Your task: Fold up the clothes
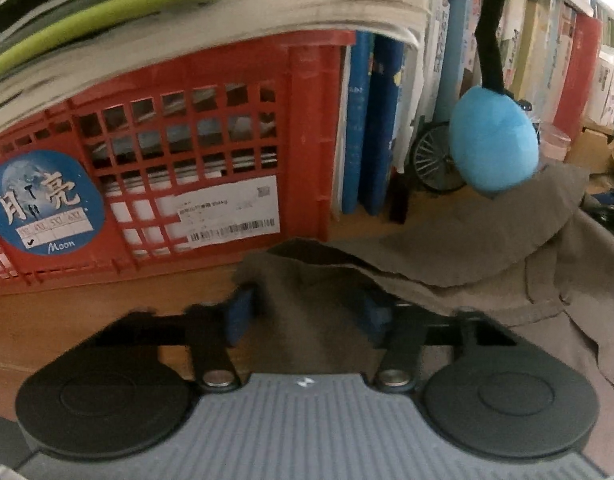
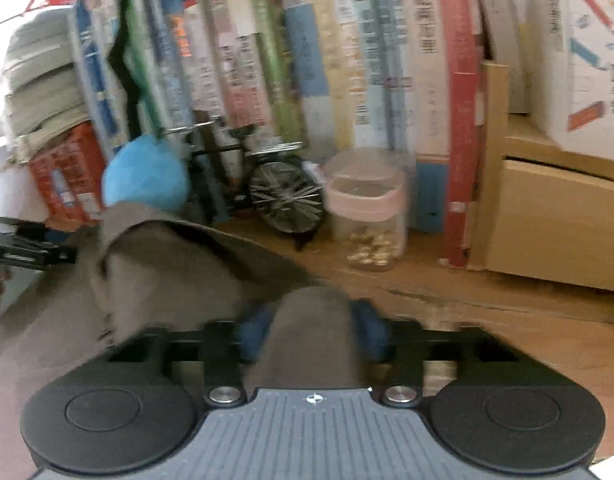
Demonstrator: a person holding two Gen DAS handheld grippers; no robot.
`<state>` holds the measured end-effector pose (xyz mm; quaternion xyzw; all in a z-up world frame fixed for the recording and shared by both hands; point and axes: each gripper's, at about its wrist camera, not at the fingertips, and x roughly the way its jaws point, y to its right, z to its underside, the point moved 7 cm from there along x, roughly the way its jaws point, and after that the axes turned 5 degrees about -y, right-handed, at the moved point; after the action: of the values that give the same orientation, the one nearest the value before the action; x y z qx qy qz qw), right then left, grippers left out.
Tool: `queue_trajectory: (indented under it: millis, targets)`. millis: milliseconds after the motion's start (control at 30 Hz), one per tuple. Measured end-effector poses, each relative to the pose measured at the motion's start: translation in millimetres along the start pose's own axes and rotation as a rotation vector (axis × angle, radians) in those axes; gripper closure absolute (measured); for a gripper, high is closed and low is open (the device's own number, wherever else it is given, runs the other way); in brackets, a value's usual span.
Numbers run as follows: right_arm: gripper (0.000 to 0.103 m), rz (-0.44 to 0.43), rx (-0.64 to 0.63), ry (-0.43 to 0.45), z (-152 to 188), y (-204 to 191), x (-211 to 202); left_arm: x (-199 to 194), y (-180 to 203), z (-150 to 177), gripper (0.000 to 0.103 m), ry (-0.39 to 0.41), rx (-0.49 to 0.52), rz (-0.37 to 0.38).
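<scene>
Red crate [image 1: 211, 128] — apparently beside olive garment [image 1: 427, 280].

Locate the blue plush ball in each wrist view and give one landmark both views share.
Left wrist: blue plush ball upper right, above the olive shirt.
Right wrist: blue plush ball left of centre, behind the shirt's raised fold.
Shared landmark: the model bicycle beside the ball.
</scene>
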<state>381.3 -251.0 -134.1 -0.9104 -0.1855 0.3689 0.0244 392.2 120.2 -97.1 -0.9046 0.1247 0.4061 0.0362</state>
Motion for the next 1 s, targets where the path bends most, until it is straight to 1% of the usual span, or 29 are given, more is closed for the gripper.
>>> queue_trajectory:
  millis: [33,67,100,167,300,433,633,767,867,1000]
  targets:
    - [0.083,-0.002,0.019,0.0,1,4,0,0,0,-1,0.076,-0.001,-0.002,0.001]
    - [0.087,-0.009,0.042,0.001,1,7,-1,0,-1,-2,0.09,-0.003,-0.004,0.003]
    - [0.092,-0.013,0.06,0.001,1,10,-1,0,0,-2,0.093,-0.006,-0.005,0.005]
    - [0.095,-0.007,0.06,0.004,3,11,-3,0,2,-1,0.102,-0.008,0.004,-0.002]
    - [0.096,0.003,0.026,0.039,4,6,-13,-5,8,-3,0.103,0.001,0.031,-0.026]
    - [0.096,0.01,0.005,0.067,-1,3,-31,-21,11,-7,0.103,0.029,0.042,-0.024]
    - [0.096,0.013,-0.028,0.104,-12,-8,-73,-63,28,-15,0.103,0.088,0.089,-0.025]
    - [0.096,0.012,-0.064,0.114,-14,-20,-106,-96,40,-15,0.103,0.109,0.126,-0.05]
    - [0.096,0.004,-0.098,0.114,-12,-35,-127,-115,55,-9,0.103,0.116,0.18,-0.079]
    - [0.096,0.0,-0.152,0.11,-7,-58,-151,-137,73,-1,0.103,0.127,0.222,-0.093]
